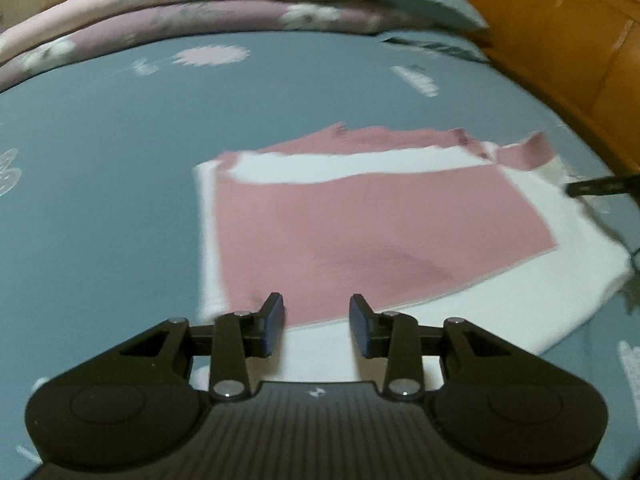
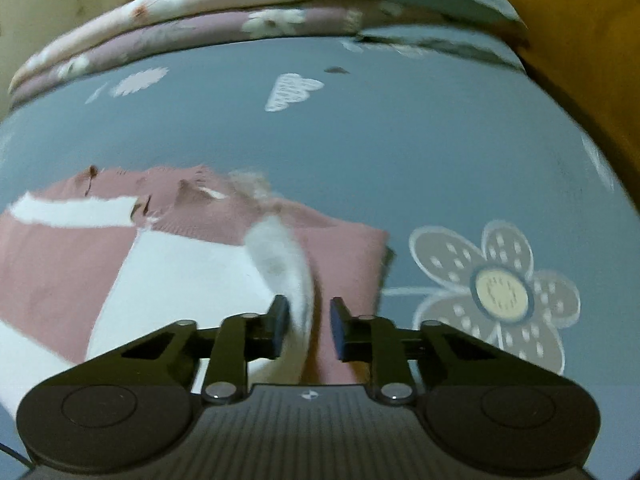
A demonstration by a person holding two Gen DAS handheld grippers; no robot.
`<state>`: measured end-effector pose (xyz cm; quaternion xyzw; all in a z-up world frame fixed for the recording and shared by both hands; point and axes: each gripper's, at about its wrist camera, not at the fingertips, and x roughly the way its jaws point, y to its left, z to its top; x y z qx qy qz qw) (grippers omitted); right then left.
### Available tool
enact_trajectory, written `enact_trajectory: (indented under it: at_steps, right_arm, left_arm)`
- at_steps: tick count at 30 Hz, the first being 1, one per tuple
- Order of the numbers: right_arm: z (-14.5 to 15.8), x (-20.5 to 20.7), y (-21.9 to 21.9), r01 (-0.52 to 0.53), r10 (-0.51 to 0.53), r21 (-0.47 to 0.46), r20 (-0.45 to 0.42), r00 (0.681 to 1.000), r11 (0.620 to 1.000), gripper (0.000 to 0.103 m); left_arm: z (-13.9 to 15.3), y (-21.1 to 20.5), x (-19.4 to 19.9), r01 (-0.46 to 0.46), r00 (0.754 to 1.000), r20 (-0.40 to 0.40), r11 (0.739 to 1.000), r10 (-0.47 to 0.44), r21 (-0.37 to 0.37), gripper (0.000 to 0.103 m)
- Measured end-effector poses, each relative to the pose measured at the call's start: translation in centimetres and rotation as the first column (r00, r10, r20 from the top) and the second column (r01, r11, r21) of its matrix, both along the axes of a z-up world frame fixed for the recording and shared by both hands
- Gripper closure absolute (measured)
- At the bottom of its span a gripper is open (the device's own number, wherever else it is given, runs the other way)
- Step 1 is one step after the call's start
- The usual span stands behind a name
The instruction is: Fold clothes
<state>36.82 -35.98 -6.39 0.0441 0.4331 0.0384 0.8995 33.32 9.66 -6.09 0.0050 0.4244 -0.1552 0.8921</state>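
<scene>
A pink and white garment [image 1: 360, 224] lies flat on the blue-grey bed sheet [image 1: 100, 200], partly folded, with a white band across its far part. My left gripper [image 1: 316, 308] hovers over the garment's near edge, open, with nothing between its fingers. In the right wrist view the same garment [image 2: 180, 264] fills the lower left. A raised white ridge of its cloth [image 2: 280, 264] runs up between the jaws of my right gripper [image 2: 308, 308]. The ridge touches the left pad, and a gap shows beside the right pad. One dark finger of the right gripper [image 1: 600, 186] pokes in at the right edge of the left wrist view.
Folded floral quilts [image 1: 200, 4] and a grey-blue pillow [image 1: 432, 4] are stacked along the far side of the bed. An orange wooden bed board [image 1: 568, 40] runs along the right. A large flower print [image 2: 496, 296] marks the sheet right of the garment.
</scene>
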Motion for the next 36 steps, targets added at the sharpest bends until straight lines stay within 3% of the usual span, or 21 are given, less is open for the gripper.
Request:
enact_trajectory:
  at_steps: [4,8,11,17,24,28,32,34,36]
  right_arm:
    - [-0.3,-1.6,-2.0,-0.001,0.002,0.195,-0.005,1.000,0.981,0.083]
    - [-2.1,-1.5,-2.1,0.030,-0.017,0.258,-0.050,0.999,0.966,0.082]
    - [-1.7,-1.9,-1.9,0.028,-0.020,0.274,-0.032,0.999,0.961,0.095]
    - [0.7,-2.9,-2.3,0.025,-0.022,0.231,-0.013,1.000,0.973,0.096]
    - [-1.5,-2.8,-3.3,0.096,-0.084,0.298,-0.054,0.995,0.950,0.085]
    - [0.4,-5.4,-2.7,0.091,-0.091,0.231,-0.012,0.996,0.969,0.083]
    - [2.6,-8.2,0.4,-0.004,-0.003,0.144,0.053,0.999,0.990,0.080]
    - [2.8,-9.1,2.4,-0.085,0.078,0.111,0.065,0.995,0.990,0.072]
    - [2.1,-9.8,3.7,-0.126,0.123,0.079,0.042,0.992,0.989,0.071]
  left_arm:
    - [0.7,0.5,-0.2,0.015,1.000,0.013,1.000,-0.015,-0.018,0.064]
    - [0.7,-0.5,0.2,0.034,0.999,0.015,0.999,-0.033,-0.012,0.063]
    - [1.1,-0.9,0.3,0.047,0.999,0.022,0.999,-0.046,-0.019,0.063]
    - [2.2,-1.2,0.6,0.078,0.996,0.043,0.997,-0.077,-0.025,0.060]
    - [0.6,-1.3,1.8,0.053,0.999,0.006,0.998,-0.053,0.014,0.061]
    - [1.8,-1.1,0.0,0.087,0.995,0.039,0.996,-0.087,-0.001,0.061]
    - [2.5,-2.3,-1.4,0.157,0.986,0.049,0.986,-0.159,0.048,0.061]
    - [2.3,-3.1,-1.7,0.191,0.980,0.044,0.980,-0.193,0.055,0.060]
    - [1.7,-3.3,-2.1,0.196,0.980,0.030,0.979,-0.198,0.063,0.060]
